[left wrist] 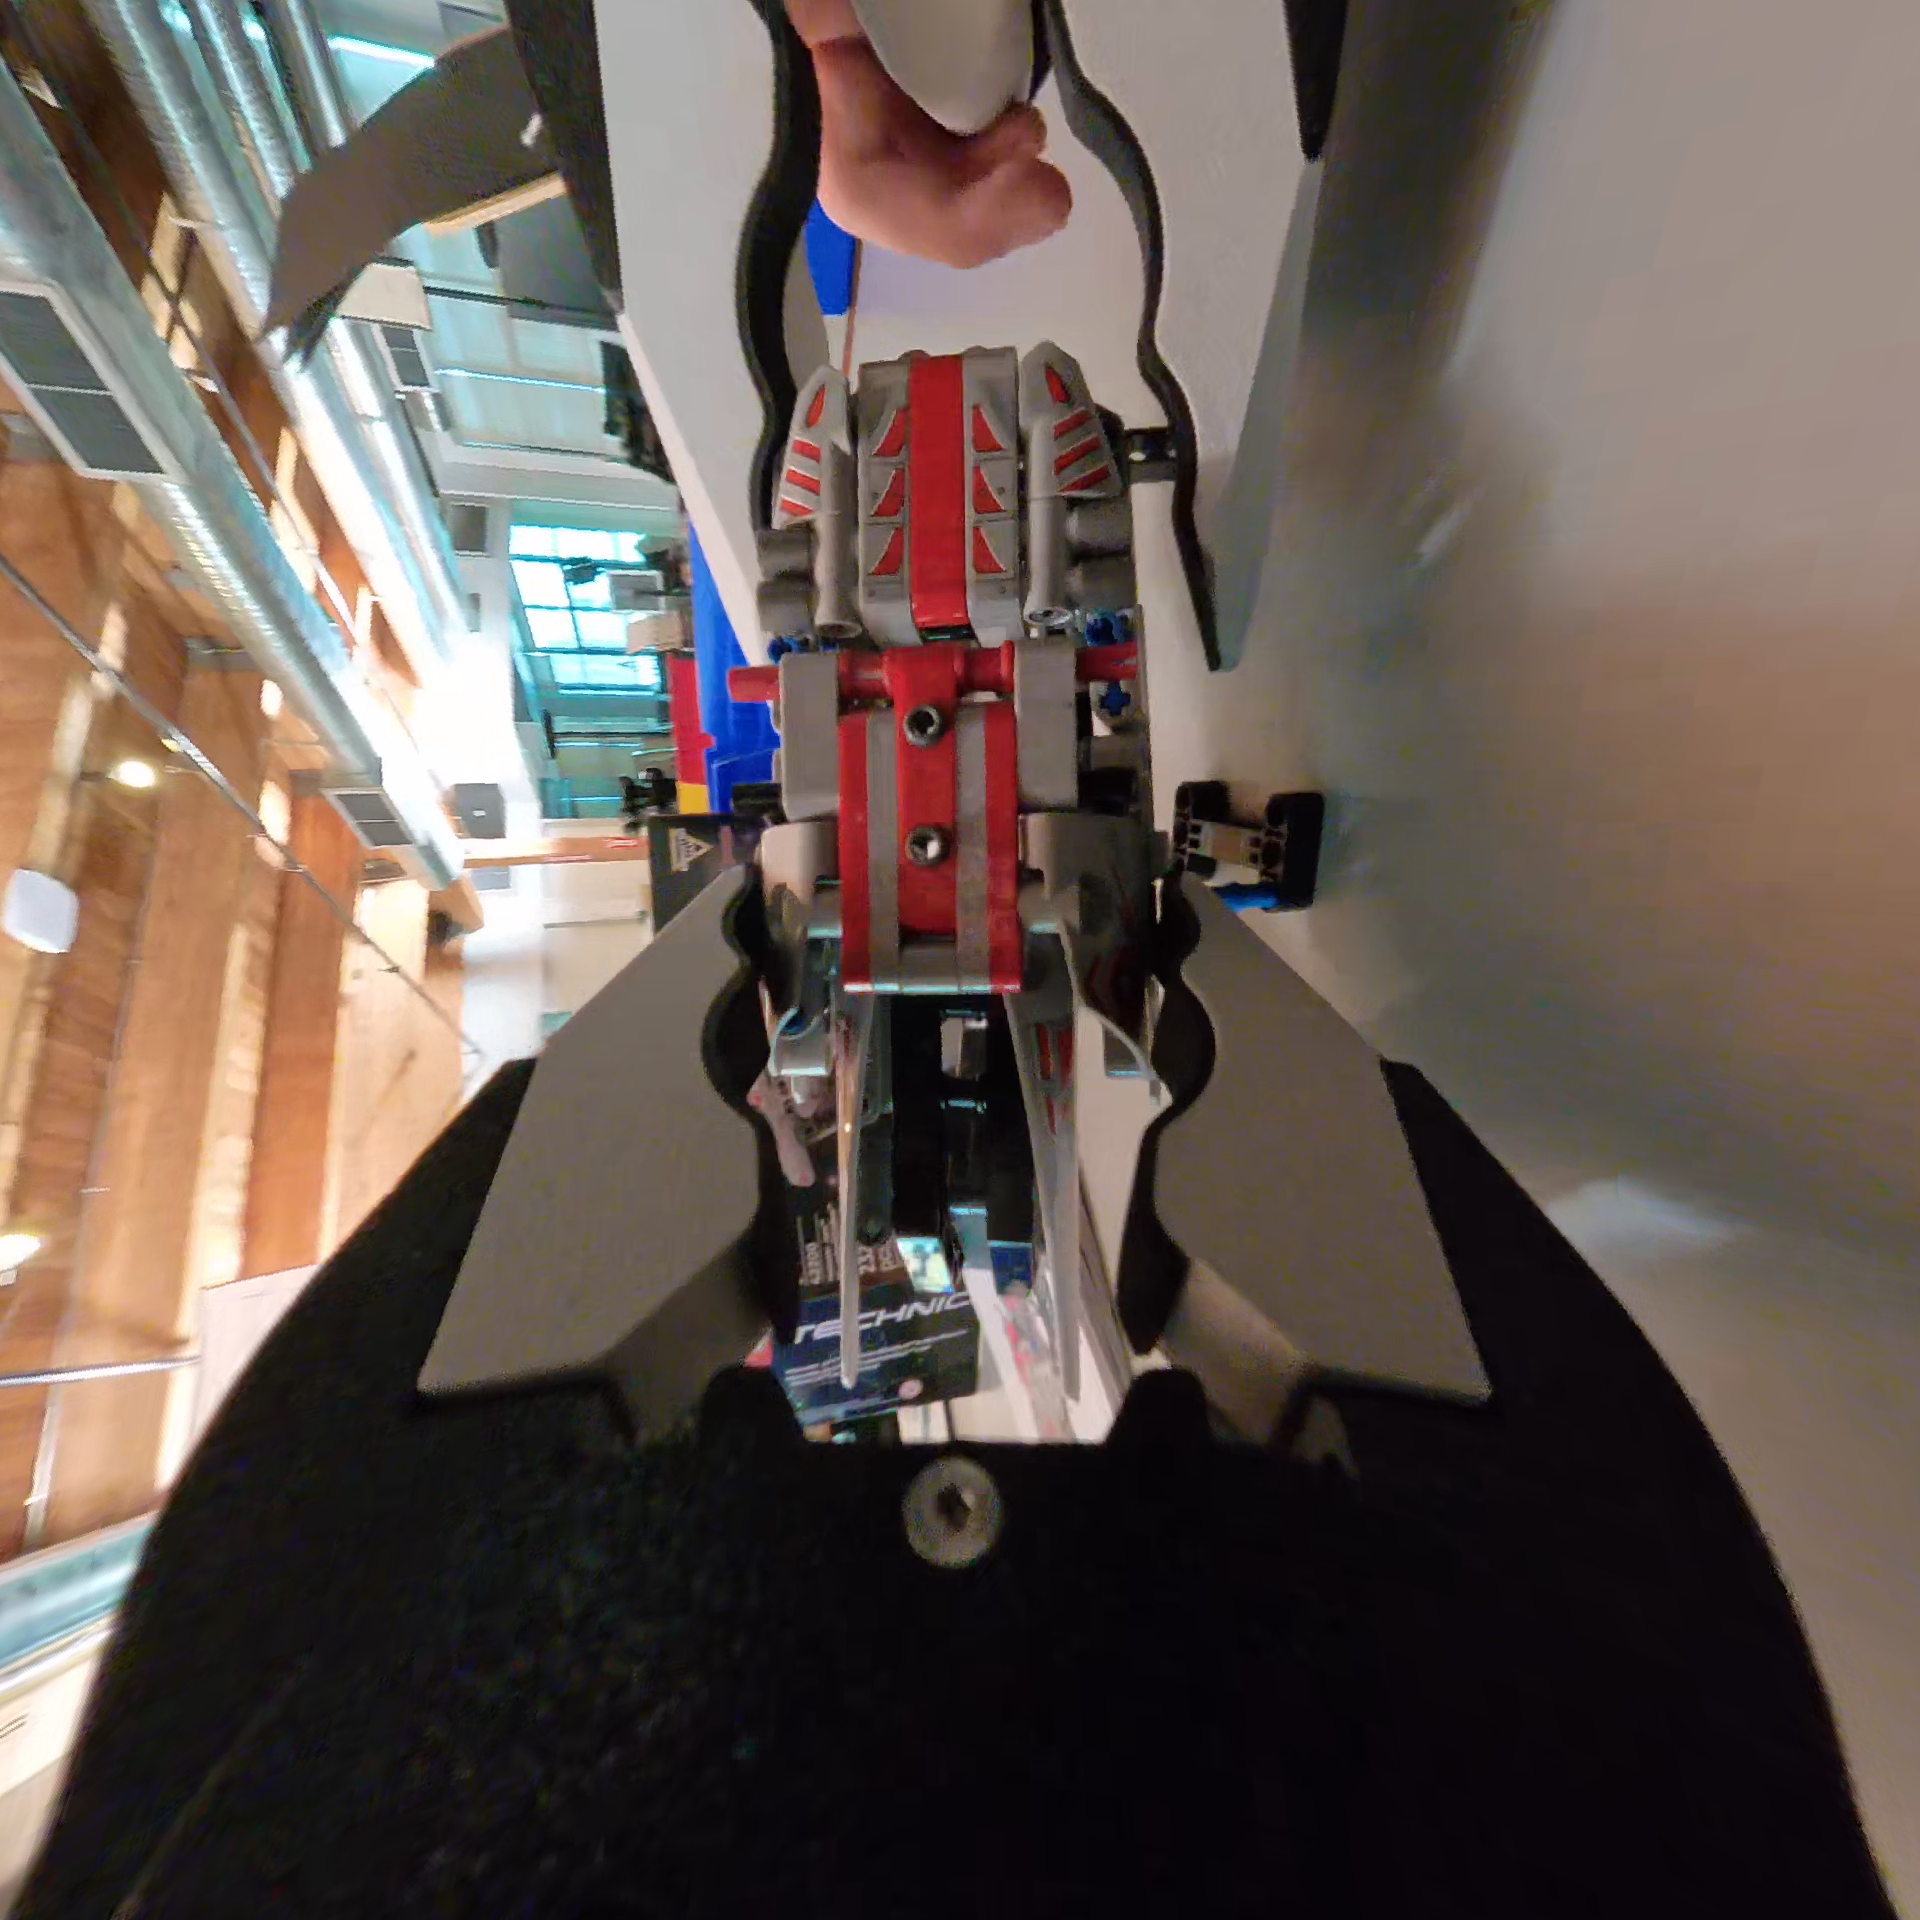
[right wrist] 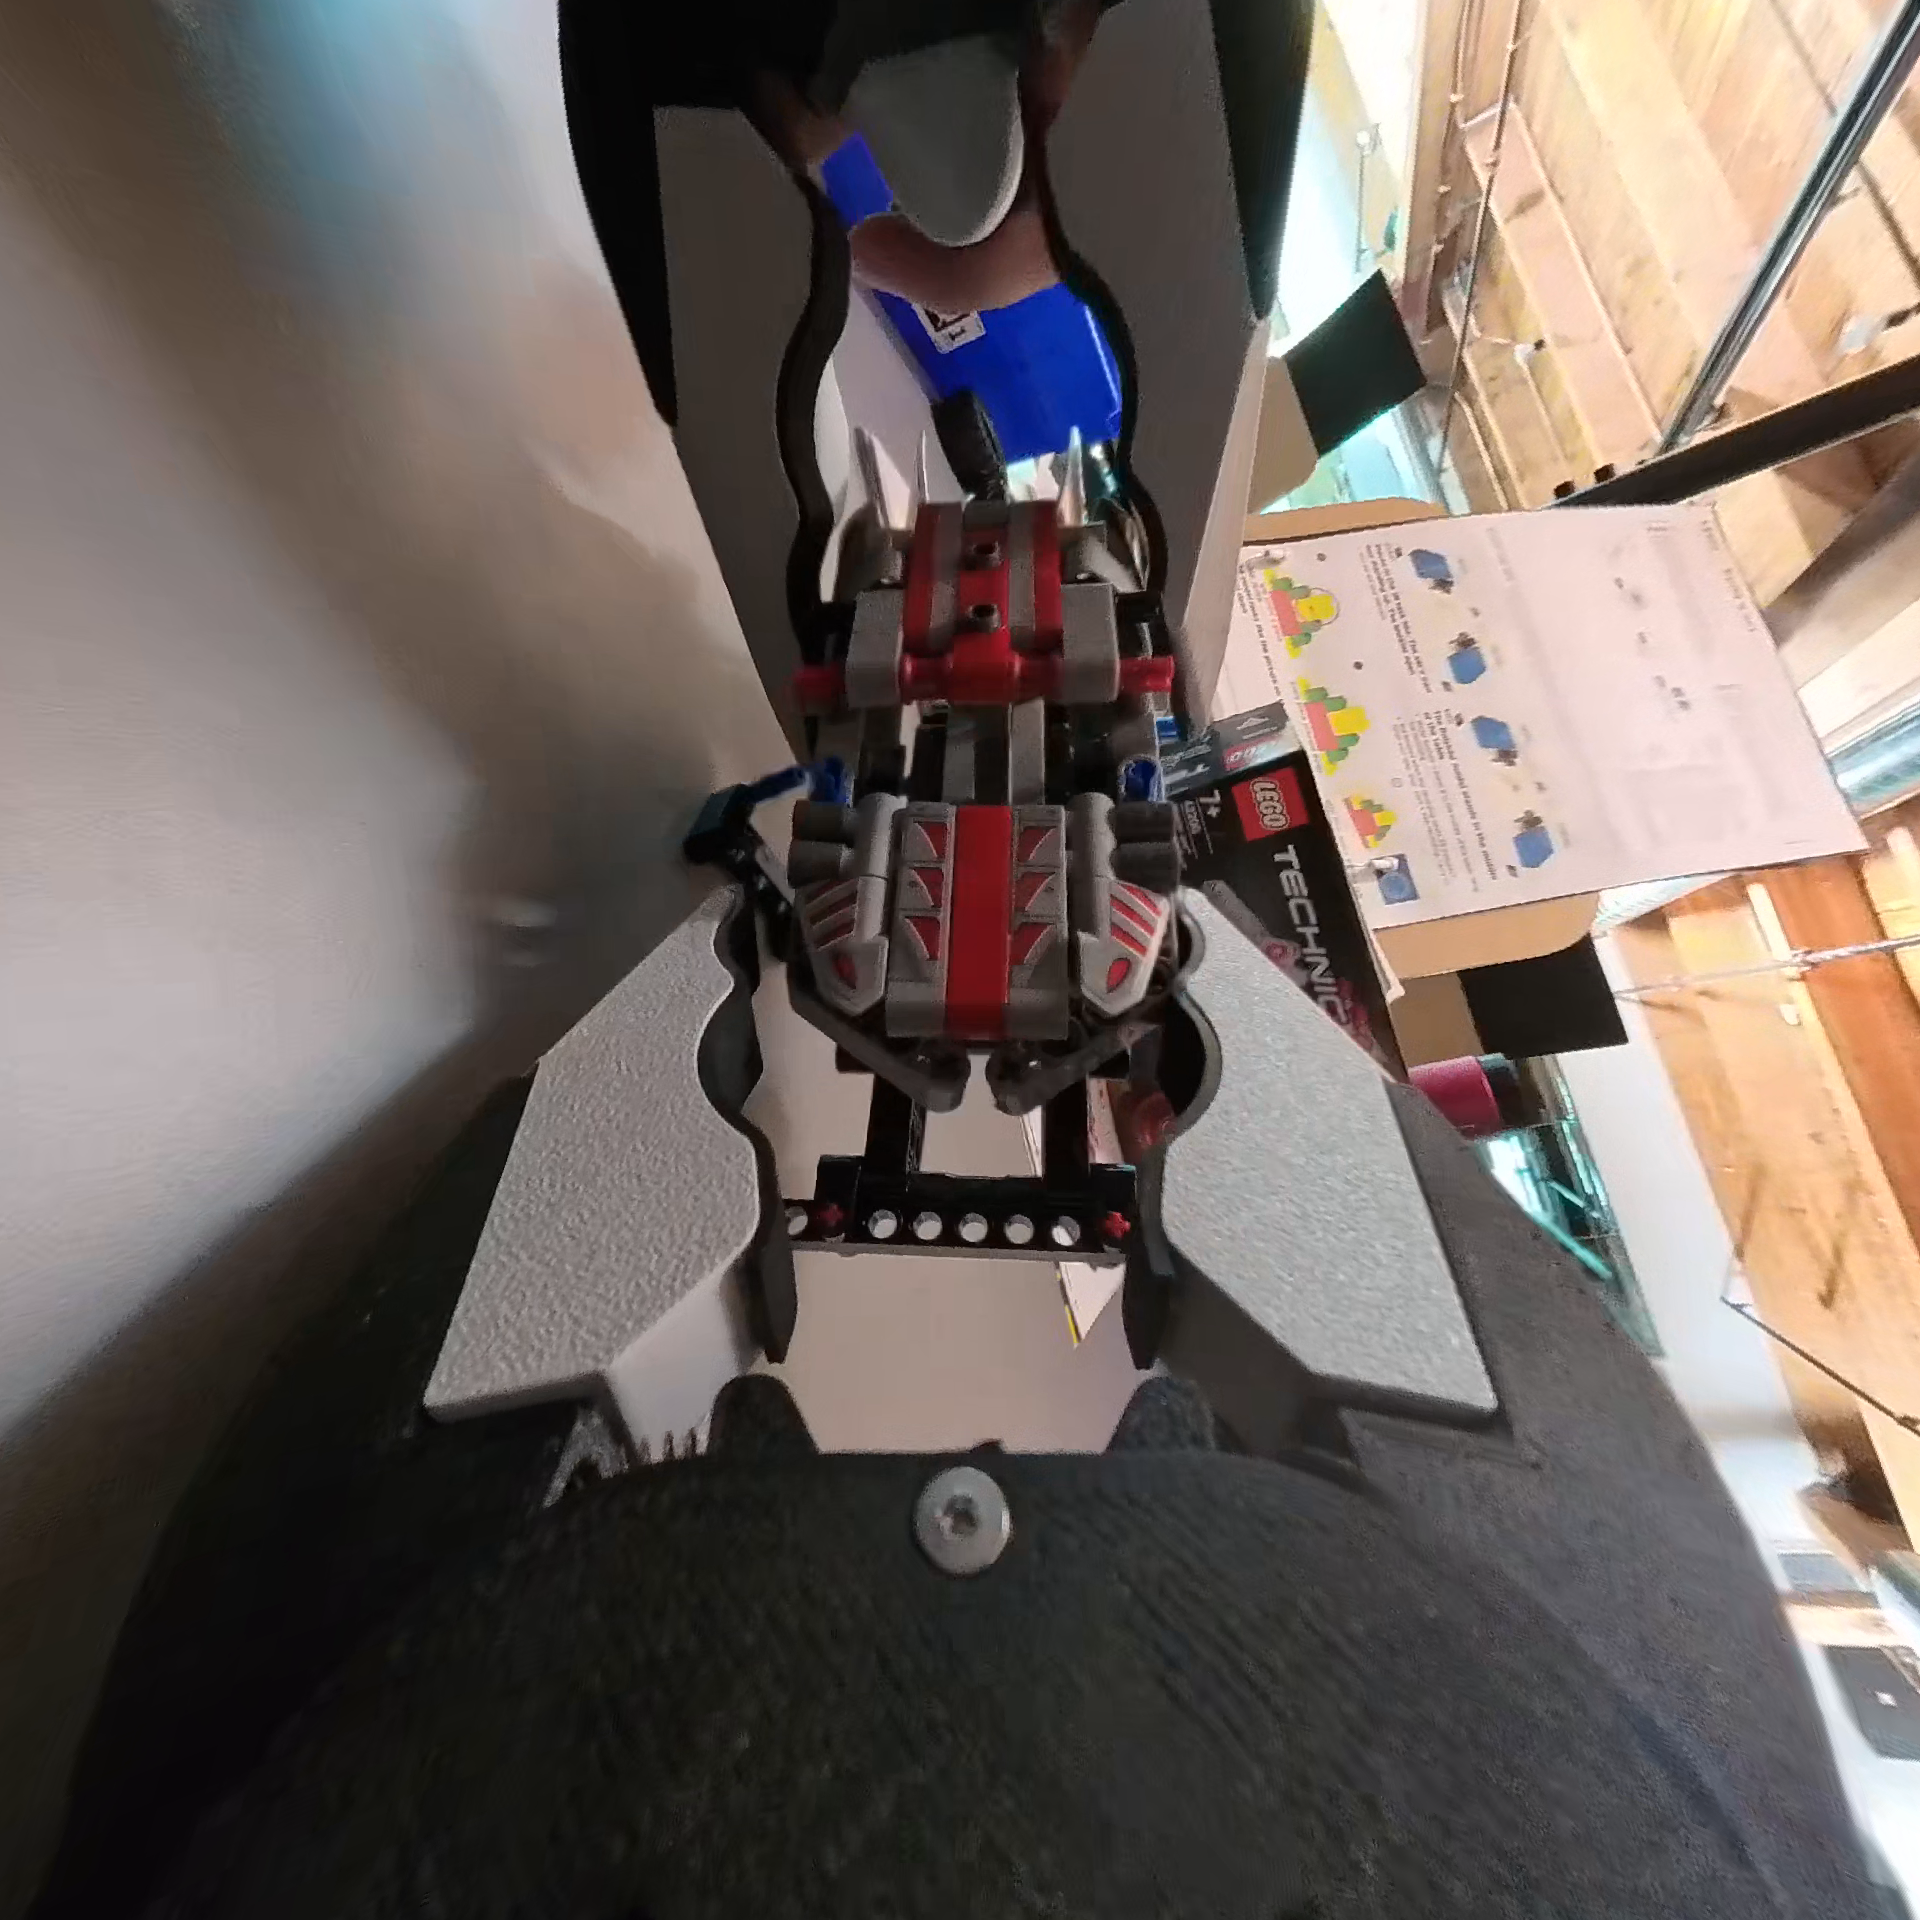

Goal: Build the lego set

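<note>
We see the lego model (left wrist: 940, 665), a grey and red vehicle body with red stripes and black beams beneath, held off the white table (left wrist: 1558, 520) between the two tongs, one at each end. In the left wrist view its near end, with two pale pointed fins, sits between the fingers of the left gripper (left wrist: 961, 997); the jaws are part closed and their dark wavy pads press both sides of the model. At the far end of that view the right gripper (left wrist: 971, 416) closes around the striped grey hood, with a person's hand (left wrist: 940, 187) behind it.

In the right wrist view the hood end lies nearest us. The right gripper (right wrist: 961, 1091) is part closed as well, its pads touching a black beam with a row of holes (right wrist: 956, 1228) that crosses the model's near end. Farther off, the left gripper (right wrist: 971, 499) grips the finned end.

On the table just right of the model in the left wrist view lies a small black frame piece (left wrist: 1247, 844) with a blue pin. To the right in the right wrist view we see a black set box (right wrist: 1294, 894), and beyond it a printed instruction sheet (right wrist: 1538, 717). A blue bin (right wrist: 1023, 353) stands at the far end.
</note>
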A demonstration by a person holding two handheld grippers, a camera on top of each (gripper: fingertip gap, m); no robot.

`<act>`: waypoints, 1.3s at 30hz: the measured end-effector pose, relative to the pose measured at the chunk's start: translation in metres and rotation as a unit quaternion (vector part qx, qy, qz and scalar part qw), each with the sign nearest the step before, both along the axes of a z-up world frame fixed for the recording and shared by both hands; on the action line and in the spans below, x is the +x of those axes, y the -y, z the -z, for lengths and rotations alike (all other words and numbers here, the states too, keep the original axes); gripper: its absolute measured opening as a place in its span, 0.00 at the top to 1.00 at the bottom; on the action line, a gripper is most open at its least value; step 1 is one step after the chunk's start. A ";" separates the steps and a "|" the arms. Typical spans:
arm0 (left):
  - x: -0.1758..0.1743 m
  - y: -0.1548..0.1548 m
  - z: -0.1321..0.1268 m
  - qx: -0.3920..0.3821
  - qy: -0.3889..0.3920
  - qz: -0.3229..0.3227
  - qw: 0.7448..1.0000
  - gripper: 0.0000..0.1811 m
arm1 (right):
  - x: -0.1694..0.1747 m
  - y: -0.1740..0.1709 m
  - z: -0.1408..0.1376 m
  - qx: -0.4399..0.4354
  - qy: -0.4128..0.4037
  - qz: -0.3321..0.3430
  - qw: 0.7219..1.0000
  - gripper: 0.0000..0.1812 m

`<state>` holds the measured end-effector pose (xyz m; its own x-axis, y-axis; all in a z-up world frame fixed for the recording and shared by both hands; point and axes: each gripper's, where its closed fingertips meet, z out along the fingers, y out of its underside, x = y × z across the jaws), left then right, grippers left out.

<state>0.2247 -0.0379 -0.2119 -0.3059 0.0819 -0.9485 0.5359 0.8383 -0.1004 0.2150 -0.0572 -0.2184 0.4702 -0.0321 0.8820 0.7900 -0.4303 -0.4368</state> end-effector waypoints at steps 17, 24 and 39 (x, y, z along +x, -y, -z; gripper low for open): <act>0.036 0.006 0.021 0.033 -0.506 0.011 0.862 0.60 | 0.034 0.004 0.013 -0.019 -0.476 -0.041 0.878 0.61; 0.049 0.011 0.018 -0.002 -0.569 -0.022 0.822 0.57 | 0.048 0.005 0.015 -0.018 -0.594 -0.031 0.803 0.61; 0.067 0.001 0.027 -0.065 -0.664 -0.072 0.741 0.57 | 0.066 0.024 -0.028 0.092 -0.633 -0.052 0.767 0.54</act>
